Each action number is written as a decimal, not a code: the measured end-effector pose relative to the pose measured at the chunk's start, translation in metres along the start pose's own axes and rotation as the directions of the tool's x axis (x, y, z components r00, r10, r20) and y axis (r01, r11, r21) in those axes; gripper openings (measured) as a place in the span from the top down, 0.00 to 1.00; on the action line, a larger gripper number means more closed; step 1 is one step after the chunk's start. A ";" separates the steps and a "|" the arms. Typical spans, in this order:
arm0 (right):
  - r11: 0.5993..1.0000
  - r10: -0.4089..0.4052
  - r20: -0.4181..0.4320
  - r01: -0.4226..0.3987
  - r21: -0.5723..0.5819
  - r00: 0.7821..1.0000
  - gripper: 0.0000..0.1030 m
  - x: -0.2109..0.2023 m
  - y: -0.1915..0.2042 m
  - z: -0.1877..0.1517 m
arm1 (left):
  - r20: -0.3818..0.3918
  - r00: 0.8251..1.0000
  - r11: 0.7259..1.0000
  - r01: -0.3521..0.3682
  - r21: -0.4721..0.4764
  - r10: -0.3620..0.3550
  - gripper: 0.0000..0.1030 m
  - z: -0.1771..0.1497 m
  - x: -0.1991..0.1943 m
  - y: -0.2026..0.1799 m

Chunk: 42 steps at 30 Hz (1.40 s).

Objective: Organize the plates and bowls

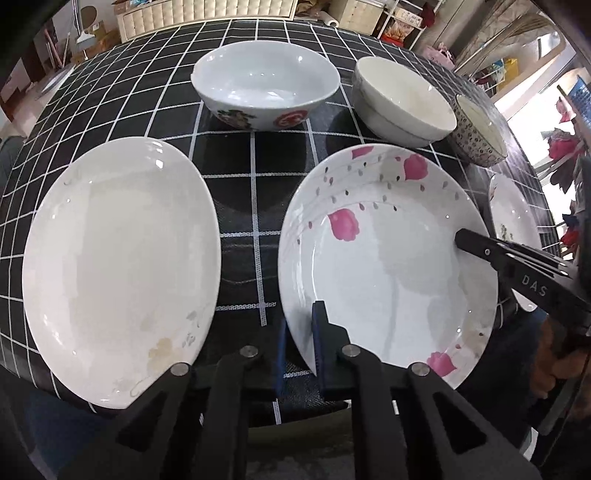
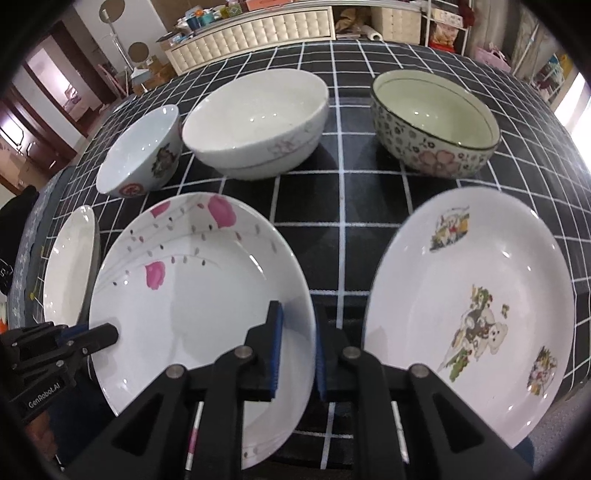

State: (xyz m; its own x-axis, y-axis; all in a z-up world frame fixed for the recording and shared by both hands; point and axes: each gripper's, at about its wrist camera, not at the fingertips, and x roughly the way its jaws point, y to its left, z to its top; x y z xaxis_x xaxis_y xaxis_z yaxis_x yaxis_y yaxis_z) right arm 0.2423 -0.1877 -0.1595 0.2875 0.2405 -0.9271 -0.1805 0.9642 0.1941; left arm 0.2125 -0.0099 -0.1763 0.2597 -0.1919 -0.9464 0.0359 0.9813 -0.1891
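A pink-flowered plate (image 1: 388,266) (image 2: 199,295) lies in the middle of the checked table. My left gripper (image 1: 299,343) is shut on its left rim; it also shows in the right wrist view (image 2: 99,334). My right gripper (image 2: 297,354) is shut on its right rim; one finger shows in the left wrist view (image 1: 476,242). A plain white plate (image 1: 118,269) (image 2: 70,266) lies to the left, a cartoon-print plate (image 2: 476,314) (image 1: 513,229) to the right. Behind stand a red-marked bowl (image 1: 266,83) (image 2: 142,151), a white bowl (image 1: 402,99) (image 2: 255,122) and a patterned bowl (image 2: 436,125) (image 1: 480,129).
The table (image 1: 255,206) has a black cloth with white grid lines, and its near edge runs just under both grippers. A tufted cream cabinet (image 2: 255,33) and cluttered shelves (image 2: 443,22) stand beyond the far edge.
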 end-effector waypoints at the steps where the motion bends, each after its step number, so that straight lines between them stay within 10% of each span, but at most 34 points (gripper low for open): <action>1: 1.000 0.000 0.000 0.000 0.001 1.000 0.81 0.001 0.001 0.002 | 0.001 1.000 1.000 -0.004 -0.001 0.004 0.89 0.000 0.000 0.000; 17: 0.995 0.083 0.083 -0.087 0.040 0.993 0.81 -0.024 0.018 0.009 | 0.065 0.998 0.999 0.014 -0.041 -0.012 0.89 -0.010 -0.031 0.020; 42: 0.973 0.180 0.020 -0.175 -0.151 0.983 0.81 0.011 0.169 0.028 | 0.107 0.988 0.968 -0.081 -0.239 0.109 0.89 -0.045 -0.095 0.164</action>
State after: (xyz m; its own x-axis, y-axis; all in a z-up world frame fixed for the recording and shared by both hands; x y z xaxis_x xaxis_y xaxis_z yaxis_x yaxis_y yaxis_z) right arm 0.2409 -0.0187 -0.1282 0.2687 0.4122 -0.8706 -0.3678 0.8792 0.3028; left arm 0.1500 0.1688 -0.1292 0.3642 -0.0812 -0.9278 -0.2173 0.9613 -0.1694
